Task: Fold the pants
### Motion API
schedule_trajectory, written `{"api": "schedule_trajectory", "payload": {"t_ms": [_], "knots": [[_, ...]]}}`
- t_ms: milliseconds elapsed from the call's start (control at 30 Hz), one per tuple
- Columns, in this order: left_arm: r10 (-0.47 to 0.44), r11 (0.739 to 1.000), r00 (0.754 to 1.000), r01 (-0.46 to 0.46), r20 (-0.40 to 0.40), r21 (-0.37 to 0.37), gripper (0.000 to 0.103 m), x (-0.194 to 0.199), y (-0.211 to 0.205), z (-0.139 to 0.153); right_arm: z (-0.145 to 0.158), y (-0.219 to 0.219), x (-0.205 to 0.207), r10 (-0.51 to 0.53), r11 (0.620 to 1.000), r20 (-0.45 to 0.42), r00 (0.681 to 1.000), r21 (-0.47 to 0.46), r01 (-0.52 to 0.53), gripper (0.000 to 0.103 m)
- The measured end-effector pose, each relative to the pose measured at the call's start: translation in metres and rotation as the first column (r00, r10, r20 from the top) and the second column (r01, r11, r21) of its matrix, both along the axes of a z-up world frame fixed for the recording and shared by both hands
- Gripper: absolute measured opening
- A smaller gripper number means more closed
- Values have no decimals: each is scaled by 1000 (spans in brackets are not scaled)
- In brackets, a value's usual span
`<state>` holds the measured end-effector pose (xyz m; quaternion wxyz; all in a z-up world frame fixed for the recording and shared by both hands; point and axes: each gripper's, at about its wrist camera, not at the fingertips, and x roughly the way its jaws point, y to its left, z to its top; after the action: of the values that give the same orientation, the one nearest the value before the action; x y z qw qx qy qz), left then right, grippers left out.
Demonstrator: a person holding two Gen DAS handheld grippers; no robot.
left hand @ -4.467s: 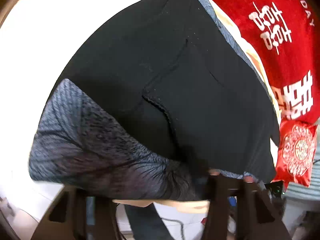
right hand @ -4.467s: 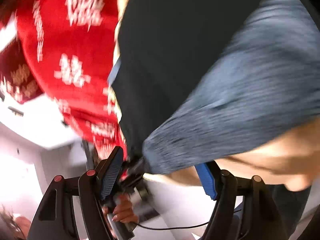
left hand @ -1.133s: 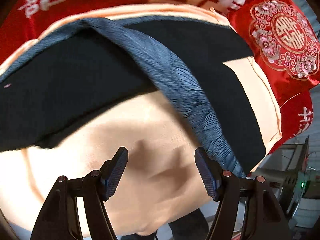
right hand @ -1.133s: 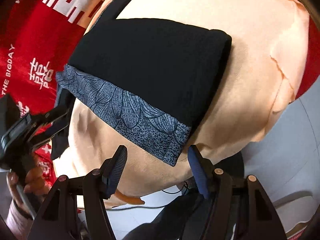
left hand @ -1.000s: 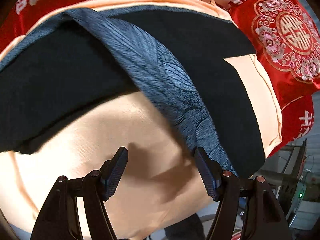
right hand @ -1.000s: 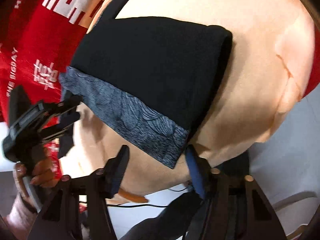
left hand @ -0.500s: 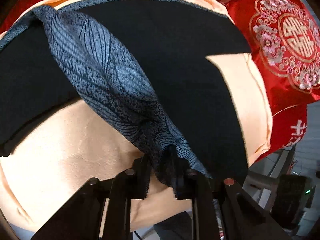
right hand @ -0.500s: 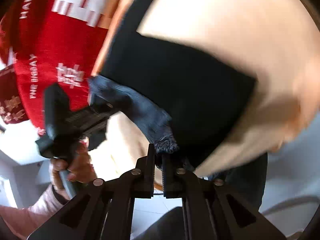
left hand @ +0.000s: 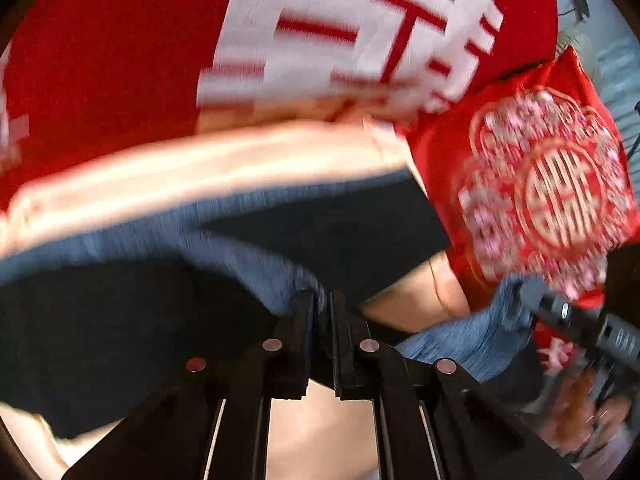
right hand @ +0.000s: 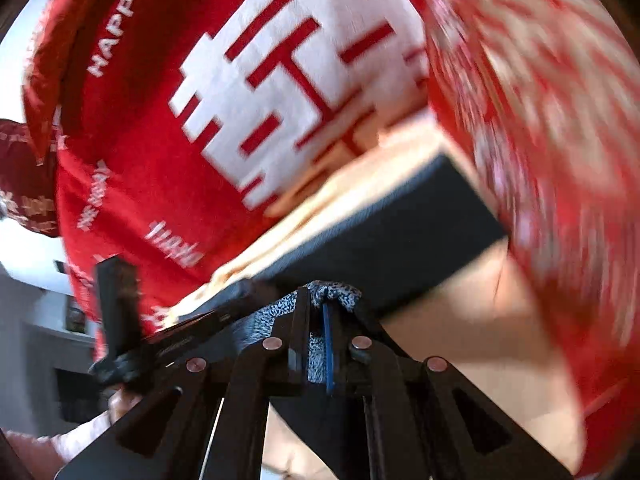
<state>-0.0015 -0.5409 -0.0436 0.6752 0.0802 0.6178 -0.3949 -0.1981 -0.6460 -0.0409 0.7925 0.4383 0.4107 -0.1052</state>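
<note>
The black pants [left hand: 120, 320] with a blue-grey patterned band [left hand: 248, 264] lie on a peach cloth [left hand: 200, 168]. My left gripper [left hand: 322, 300] is shut on the band's edge. My right gripper [right hand: 320, 300] is shut on the band's other corner [right hand: 340, 294], with the black fabric [right hand: 400, 240] stretching beyond it. In the left wrist view the right gripper [left hand: 576, 320] shows at the right, pinching the band. In the right wrist view the left gripper [right hand: 120, 312] shows at the left. Both views are motion-blurred.
A red blanket with white characters [left hand: 320, 40] lies behind the peach cloth. A red embroidered cushion [left hand: 560, 196] sits at the right, close to the pants' far edge. It fills the right side of the right wrist view [right hand: 560, 120].
Both grippers, open a second ago, closed on the patterned band's edge. They have since swung low and forward with it, toward the red blanket.
</note>
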Motion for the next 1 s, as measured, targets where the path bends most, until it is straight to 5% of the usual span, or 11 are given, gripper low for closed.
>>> {"api": "schedule_trajectory", "payload": {"t_ms": [67, 167, 300, 333, 400, 433, 567, 633, 700, 900, 1000], "knots": [[13, 1000, 999, -14, 48, 23, 14, 12, -10, 2, 1, -21, 27, 5, 999, -24, 1000, -43, -6, 6], [46, 995, 988, -59, 149, 85, 74, 22, -7, 4, -7, -48, 61, 9, 994, -72, 997, -105, -17, 6], [63, 985, 979, -92, 194, 146, 77, 26, 12, -9, -24, -63, 94, 10, 966, -176, 984, -251, -55, 10], [68, 978, 979, -103, 193, 180, 77, 26, 16, -19, -28, -66, 99, -1, 953, -206, 979, -297, -61, 16], [73, 963, 979, -119, 189, 242, 77, 25, 24, -36, -30, -69, 104, -35, 937, -235, 971, -345, -50, 70], [80, 954, 979, -129, 187, 271, 77, 25, 29, -47, -27, -69, 101, -48, 939, -225, 973, -342, -33, 78], [92, 928, 975, -157, 201, 338, 77, 23, 42, -73, -13, -54, 83, -6, 942, -171, 985, -332, -52, 79], [102, 920, 972, -173, 211, 350, 77, 24, 43, -80, -21, -41, 75, 19, 946, -198, 980, -313, -82, 65], [111, 913, 967, -190, 228, 362, 77, 27, 39, -84, -41, -34, 79, 57, 948, -255, 965, -290, -132, 39], [160, 892, 950, -256, 269, 373, 77, 43, 30, -101, -94, -34, 122, 135, 941, -339, 931, -250, -227, 35], [182, 884, 947, -276, 267, 378, 79, 43, 35, -109, -75, -54, 113, 15, 954, -268, 963, -285, -94, 37]]}}
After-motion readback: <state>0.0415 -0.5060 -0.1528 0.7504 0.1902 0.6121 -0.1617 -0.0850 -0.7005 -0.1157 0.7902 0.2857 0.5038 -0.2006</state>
